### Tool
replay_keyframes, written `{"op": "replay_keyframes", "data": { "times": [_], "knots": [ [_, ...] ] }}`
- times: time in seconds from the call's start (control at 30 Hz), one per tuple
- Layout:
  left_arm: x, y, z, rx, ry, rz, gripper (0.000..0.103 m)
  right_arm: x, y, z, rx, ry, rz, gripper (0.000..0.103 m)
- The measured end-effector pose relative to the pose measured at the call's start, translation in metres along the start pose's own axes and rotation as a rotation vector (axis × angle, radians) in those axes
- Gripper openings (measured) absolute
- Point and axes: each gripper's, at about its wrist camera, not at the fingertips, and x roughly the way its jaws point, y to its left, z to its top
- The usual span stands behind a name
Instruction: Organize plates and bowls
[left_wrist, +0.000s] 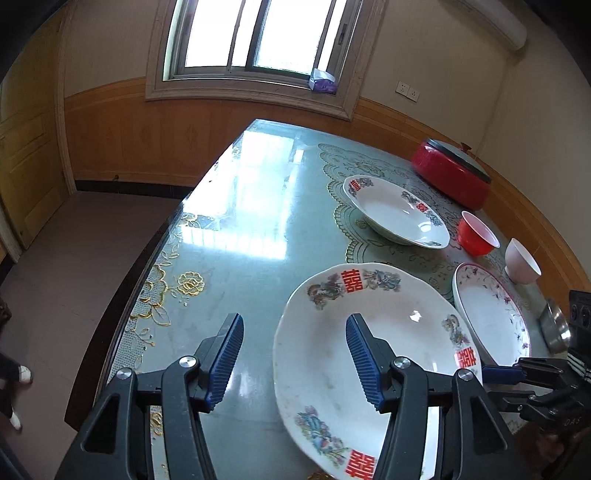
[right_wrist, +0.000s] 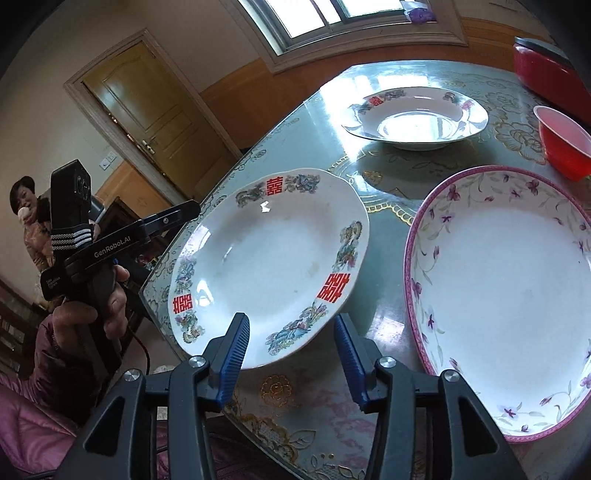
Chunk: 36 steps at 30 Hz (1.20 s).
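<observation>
As both claws, left and right, stand released, the glazed plate looks slippery and fragile, best taken by its rim.

Glossy ceramic plate on glass-topped table, ribbed tool pads

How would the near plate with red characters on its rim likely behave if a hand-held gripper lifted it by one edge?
The near plate looks like glazed ceramic, so it is probably stiff and breakable. Its glossy rim may slip between the pads. It lies on a shiny glass-topped table, so a push would likely make it slide, not tip.
</observation>
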Motion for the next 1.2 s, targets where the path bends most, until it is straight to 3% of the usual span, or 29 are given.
{"op": "replay_keyframes", "data": {
  "times": [0.2, 0.37, 0.43, 0.5, 0.6, 0.83, 1.2],
  "knots": [
    [0.028, 0.010, -0.002, 0.049, 0.077, -0.085, 0.059, 0.017, 0.000, -0.002, 0.078, -0.033, -0.018, 0.049],
    [0.049, 0.009, -0.003, 0.063, 0.151, -0.162, 0.044, 0.037, -0.003, 0.003, 0.130, -0.050, -0.021, 0.046],
    [0.054, 0.006, -0.003, 0.074, 0.159, -0.184, 0.032, 0.042, -0.001, 0.007, 0.131, -0.069, -0.030, 0.043],
    [0.056, 0.002, 0.000, 0.094, 0.151, -0.159, 0.032, 0.044, 0.000, 0.009, 0.125, -0.082, -0.057, 0.040],
    [0.056, 0.006, 0.000, 0.097, 0.143, -0.172, 0.032, 0.045, 0.000, 0.009, 0.109, -0.078, -0.108, 0.024],
    [0.045, 0.004, -0.013, 0.123, 0.147, -0.205, 0.029, 0.040, -0.001, 0.009, 0.075, -0.063, -0.172, 0.024],
    [0.024, -0.004, -0.022, 0.116, 0.097, -0.224, 0.028, 0.020, 0.002, 0.011, -0.023, -0.091, -0.164, 0.024]
  ]
}}
